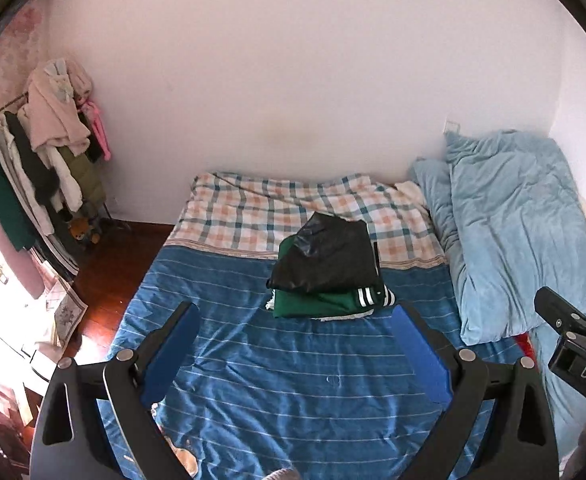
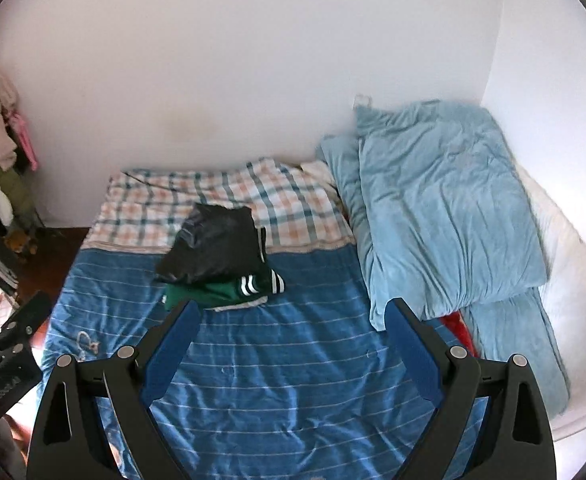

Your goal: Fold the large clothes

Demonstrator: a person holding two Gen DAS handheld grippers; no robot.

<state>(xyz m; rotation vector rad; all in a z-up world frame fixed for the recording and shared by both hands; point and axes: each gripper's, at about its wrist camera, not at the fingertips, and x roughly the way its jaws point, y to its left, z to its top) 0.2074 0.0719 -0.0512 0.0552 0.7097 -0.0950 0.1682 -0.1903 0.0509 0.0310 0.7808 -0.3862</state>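
Blue striped bedding (image 1: 293,380) is seen bare at 6 o'clock; a folded black garment (image 1: 329,256) rests on a folded green one (image 1: 325,305) toward 12. Left gripper (image 1: 295,344) and right gripper (image 2: 291,340) are held wide, empty. Before the next garment is fetched, the stack is best left undisturbed.

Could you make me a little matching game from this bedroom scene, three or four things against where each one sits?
Things:
1. black garment
2. green garment
3. light blue duvet
4. clothes rack

Places:
A. on the floor beside the bed, against the wall on the left
B. bottom of the folded stack on the bed
C. bunched along the right side of the bed
D. top of the folded stack

Pairs: 1-D, 2-B, 3-C, 4-A

Both the left gripper and right gripper hover open, holding nothing.
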